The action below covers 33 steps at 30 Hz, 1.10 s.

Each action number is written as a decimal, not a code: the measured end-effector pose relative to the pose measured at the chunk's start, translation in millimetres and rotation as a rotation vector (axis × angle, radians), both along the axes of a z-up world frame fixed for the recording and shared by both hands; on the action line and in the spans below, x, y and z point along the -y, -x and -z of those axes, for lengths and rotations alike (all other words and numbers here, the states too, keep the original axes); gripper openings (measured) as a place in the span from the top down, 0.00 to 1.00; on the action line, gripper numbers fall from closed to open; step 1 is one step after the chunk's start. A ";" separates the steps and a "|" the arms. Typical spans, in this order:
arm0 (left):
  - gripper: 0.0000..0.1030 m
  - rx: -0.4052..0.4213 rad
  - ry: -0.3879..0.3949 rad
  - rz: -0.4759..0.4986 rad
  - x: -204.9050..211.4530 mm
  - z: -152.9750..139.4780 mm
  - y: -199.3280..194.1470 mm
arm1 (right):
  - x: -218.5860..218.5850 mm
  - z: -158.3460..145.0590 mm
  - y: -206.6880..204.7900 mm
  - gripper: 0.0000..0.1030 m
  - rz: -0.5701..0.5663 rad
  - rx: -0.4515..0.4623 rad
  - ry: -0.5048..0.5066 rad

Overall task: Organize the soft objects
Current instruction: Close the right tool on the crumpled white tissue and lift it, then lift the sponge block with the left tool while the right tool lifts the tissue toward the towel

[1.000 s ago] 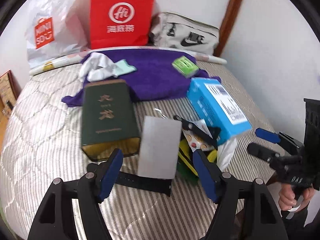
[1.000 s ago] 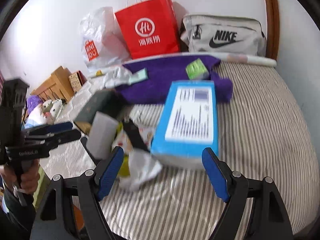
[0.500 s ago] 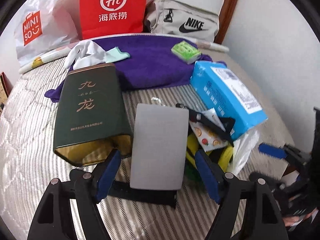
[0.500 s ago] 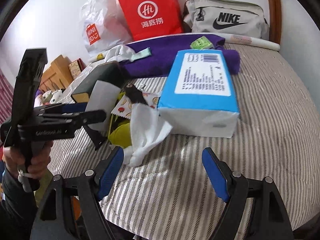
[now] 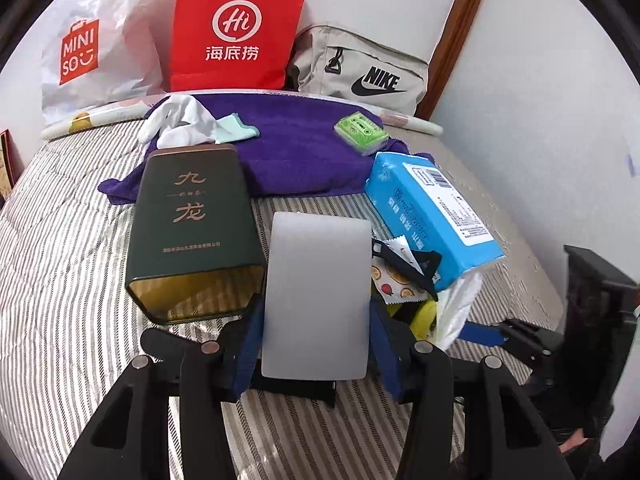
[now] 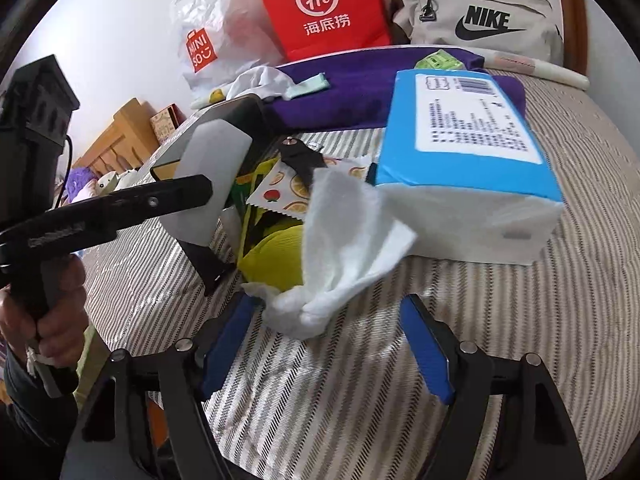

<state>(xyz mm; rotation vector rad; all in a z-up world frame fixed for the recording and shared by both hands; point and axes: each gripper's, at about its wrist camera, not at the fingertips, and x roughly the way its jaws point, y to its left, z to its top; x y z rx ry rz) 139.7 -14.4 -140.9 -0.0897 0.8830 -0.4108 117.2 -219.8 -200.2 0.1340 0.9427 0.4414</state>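
Note:
My left gripper [image 5: 316, 344] has its blue pads against both sides of a grey panel on a black stand [image 5: 318, 300]; it also shows in the right wrist view [image 6: 212, 176]. My right gripper [image 6: 326, 360] is open, with the crumpled white tissue [image 6: 344, 256] just ahead between its pads. The tissue hangs from a blue tissue pack [image 6: 468, 140], which also shows in the left wrist view [image 5: 432, 216]. A purple towel [image 5: 304, 148] lies behind, with white socks [image 5: 180, 124] and a green cassette-like box [image 5: 362, 134] on it.
A dark green tin [image 5: 192, 232] lies left of the panel. A yellow soft item [image 6: 276, 252] and a fruit-print packet [image 6: 288, 192] lie under a black clip. A Miniso bag [image 5: 84, 48], red bag [image 5: 236, 28] and Nike bag [image 5: 360, 72] line the wall.
My left gripper moved forward and closed its pads onto the grey panel. My right gripper moved in toward the white tissue, which now lies between its open pads.

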 end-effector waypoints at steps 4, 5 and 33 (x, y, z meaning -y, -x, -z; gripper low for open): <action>0.53 -0.011 0.020 -0.013 -3.6 0.3 5.6 | -4.7 0.7 0.3 0.57 -0.016 0.024 0.021; 0.53 -0.013 0.022 -0.014 -4.3 0.6 6.7 | -4.7 0.7 1.0 0.67 -0.024 0.019 0.012; 0.53 -0.099 0.018 -0.170 -43.3 31.1 46.9 | 69.3 -3.5 45.8 0.69 0.120 0.047 0.060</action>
